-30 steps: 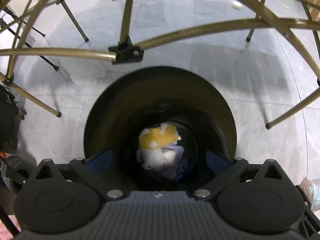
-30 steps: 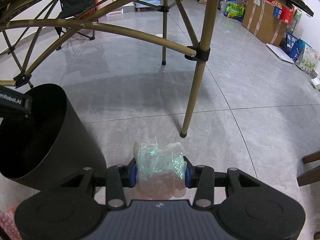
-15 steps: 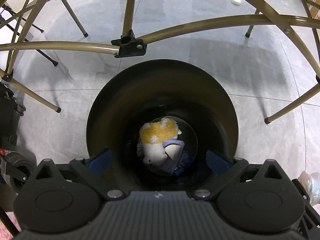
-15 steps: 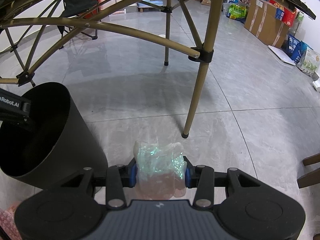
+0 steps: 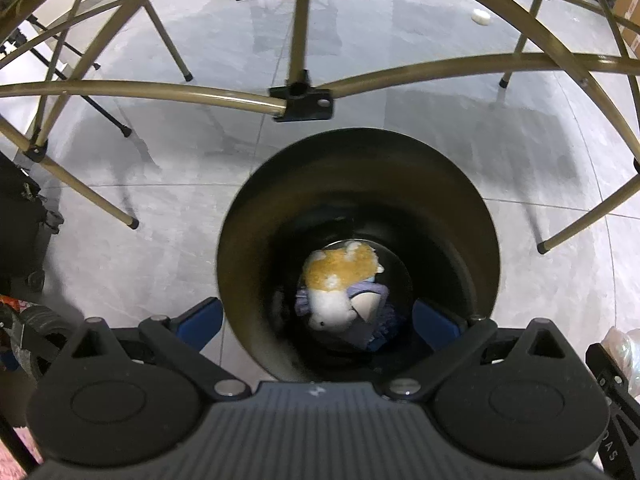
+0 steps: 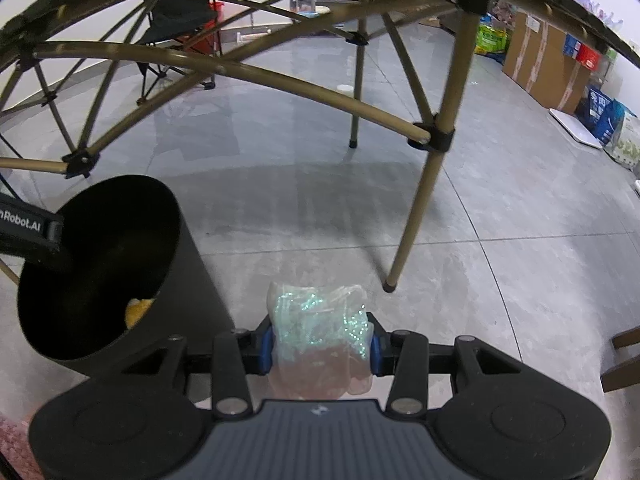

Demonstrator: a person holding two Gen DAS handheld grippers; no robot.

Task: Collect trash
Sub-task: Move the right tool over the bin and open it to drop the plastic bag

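A black round bin [image 5: 486, 240] stands on the grey floor under a folding table. At its bottom lie a yellow and white fluffy piece [image 5: 340, 272] and purple-blue scraps. My left gripper [image 5: 318, 320] hangs open over the bin. Its left pad sits outside the bin's left wall and its right pad is inside near the right wall. In the right wrist view the bin [image 6: 192, 272] is at the left. My right gripper [image 6: 320, 340] is shut on a crumpled clear plastic bag [image 6: 320, 320] just right of the bin. The bag [image 5: 624, 352] also shows in the left wrist view.
Gold table legs and crossbars [image 6: 424, 200] arch over the bin, one foot [image 6: 388, 288] close beyond the bag. Cardboard boxes and bags [image 6: 548, 60] line the right wall. A folding chair [image 6: 176, 28] stands far back. A small white object [image 5: 482, 16] lies on the floor.
The left gripper has drifted left over the bin, so its left pad now sits outside the rim. The right gripper has kept its grip on the bag, and the bin sits a little further right in its view.
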